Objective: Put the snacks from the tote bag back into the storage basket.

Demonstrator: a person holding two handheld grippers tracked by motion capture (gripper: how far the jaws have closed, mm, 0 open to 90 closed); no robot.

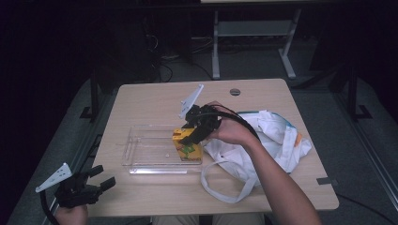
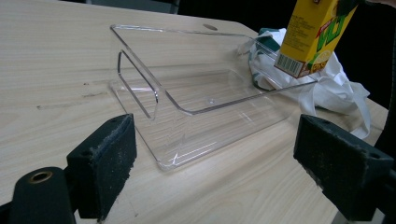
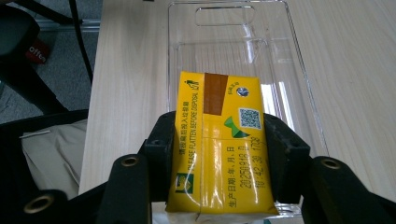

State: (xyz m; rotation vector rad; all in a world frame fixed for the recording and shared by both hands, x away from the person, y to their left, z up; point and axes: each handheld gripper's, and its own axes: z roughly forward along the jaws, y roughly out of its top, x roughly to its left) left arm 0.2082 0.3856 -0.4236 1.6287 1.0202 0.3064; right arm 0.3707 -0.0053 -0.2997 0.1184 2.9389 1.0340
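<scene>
Drink carton (image 3: pixel 218 144), pinched by R gripper (image 1: pixel 193 132), hangs over near end of clear tray (image 2: pixel 154 93), not yet set down; L gripper (image 1: pixel 94 183), jaws spread, idles at table (image 1: pixel 155 192) edge w/ nothing held.

Pale wood-grain tabletop (image 1: pixel 155 96) is filling the middle of the high view, its corners rounded. A white cloth bag (image 1: pixel 277 140) is lying crumpled right of centre in that view, a teal trim edging its upper folds and an orange mark showing near its right edge; one long strap (image 1: pixel 225 187) is looping out toward the lower centre of the frame. A small grey round cap (image 1: pixel 235 92) is sitting flush in the tabletop near its far edge, upper centre. A white metal frame (image 1: pixel 253 33) is standing on the dark floor at the top of the frame. Black cables (image 1: pixel 164 65) are trailing at upper left.
</scene>
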